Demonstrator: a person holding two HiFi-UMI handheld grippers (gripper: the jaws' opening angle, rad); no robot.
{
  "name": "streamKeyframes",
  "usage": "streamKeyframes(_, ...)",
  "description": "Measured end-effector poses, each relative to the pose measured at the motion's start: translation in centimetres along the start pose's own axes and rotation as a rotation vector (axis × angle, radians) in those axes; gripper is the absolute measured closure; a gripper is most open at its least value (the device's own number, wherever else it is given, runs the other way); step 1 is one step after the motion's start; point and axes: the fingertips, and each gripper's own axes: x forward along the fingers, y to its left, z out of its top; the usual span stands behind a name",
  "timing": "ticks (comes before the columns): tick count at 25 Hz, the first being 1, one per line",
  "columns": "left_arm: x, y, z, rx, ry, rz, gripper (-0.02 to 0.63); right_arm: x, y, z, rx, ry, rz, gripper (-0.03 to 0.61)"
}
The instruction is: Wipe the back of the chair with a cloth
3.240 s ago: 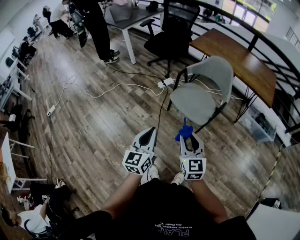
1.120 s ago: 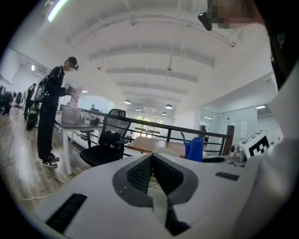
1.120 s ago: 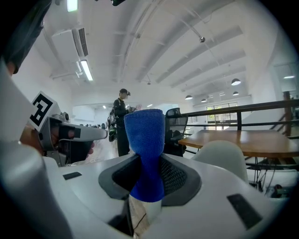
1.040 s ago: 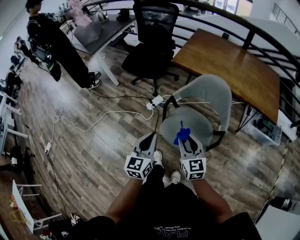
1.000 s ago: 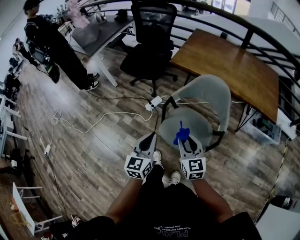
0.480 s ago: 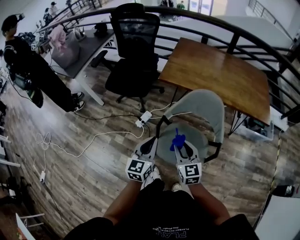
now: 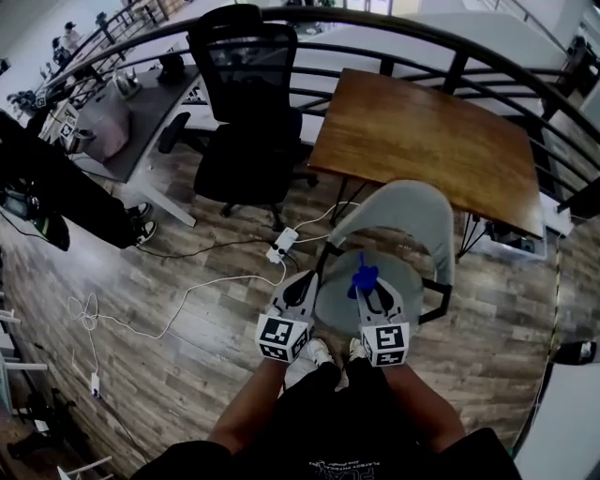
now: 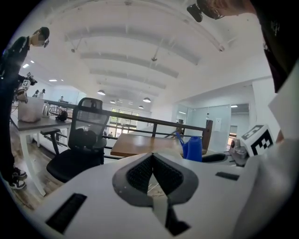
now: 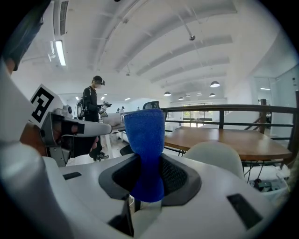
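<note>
A grey shell chair on black legs stands just ahead of me, its curved back toward the wooden table; that pale back also shows in the right gripper view. My right gripper hovers over the chair's seat, shut on a blue cloth that sticks up from its jaws. My left gripper is beside the seat's left edge, jaws closed together with nothing between them. The blue cloth also appears at the right of the left gripper view.
A brown wooden table stands behind the chair by a black railing. A black office chair is at the left. A white power strip and cables lie on the wood floor. A person in black stands far left.
I have come closer to the grey chair. Both grippers now sit over and beside its seat, the blue cloth still held in the right one.
</note>
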Motion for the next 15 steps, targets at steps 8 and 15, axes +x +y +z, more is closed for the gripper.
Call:
streamKeyframes(8, 7.1, -0.8, 0.5, 0.034, 0.021, -0.085, 0.617, 3.3, -4.8, -0.8, 0.034, 0.017, -0.031, 0.454)
streamKeyframes(15, 14.2, -1.1, -1.0, 0.045, 0.066, -0.107, 0.617, 7.0, -9.6, -2.1, 0.031, 0.040, -0.073, 0.454)
